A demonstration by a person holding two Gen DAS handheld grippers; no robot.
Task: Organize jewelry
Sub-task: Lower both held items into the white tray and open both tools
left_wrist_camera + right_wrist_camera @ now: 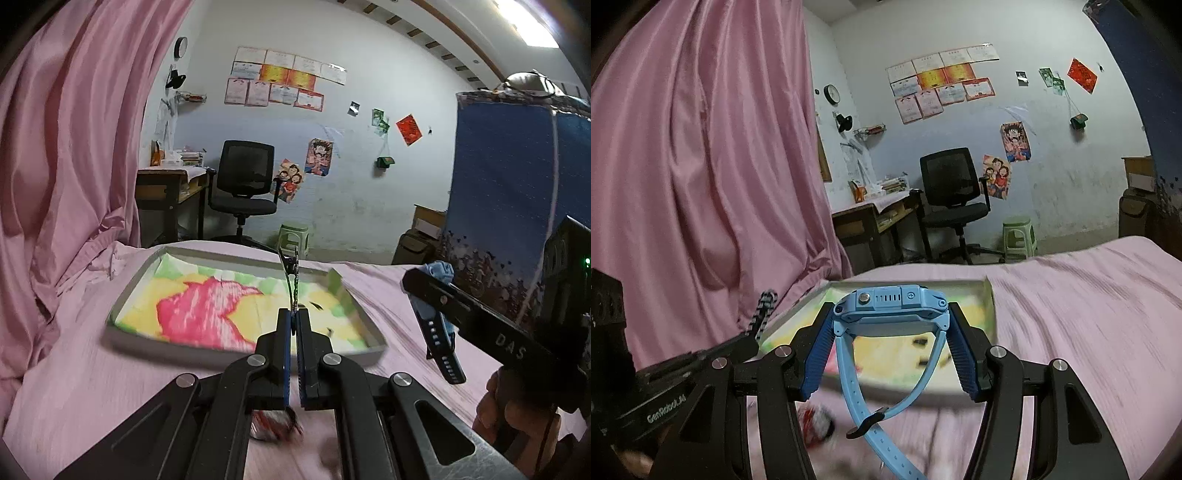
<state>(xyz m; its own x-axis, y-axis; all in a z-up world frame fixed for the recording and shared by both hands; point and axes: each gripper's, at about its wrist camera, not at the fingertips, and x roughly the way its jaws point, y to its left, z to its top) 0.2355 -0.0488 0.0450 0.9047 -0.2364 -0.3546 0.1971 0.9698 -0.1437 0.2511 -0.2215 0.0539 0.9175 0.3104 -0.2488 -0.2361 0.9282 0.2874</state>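
Left gripper (294, 314): jaws nearly closed, pinching a thin beaded bracelet (294, 284) that stands upright over the tray (236, 352) (colourful lining). Right gripper (891, 314): jaws spread, clamping a blue smartwatch (892, 308), straps dangling, near the tray's near edge on the pink sheet (1071, 314).

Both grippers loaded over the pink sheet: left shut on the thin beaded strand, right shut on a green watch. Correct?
One error: the plastic watch in the right gripper is light blue, not green, as the right wrist view shows. The rest stands: the left gripper is shut on the thin beaded strand, above the pink sheet.
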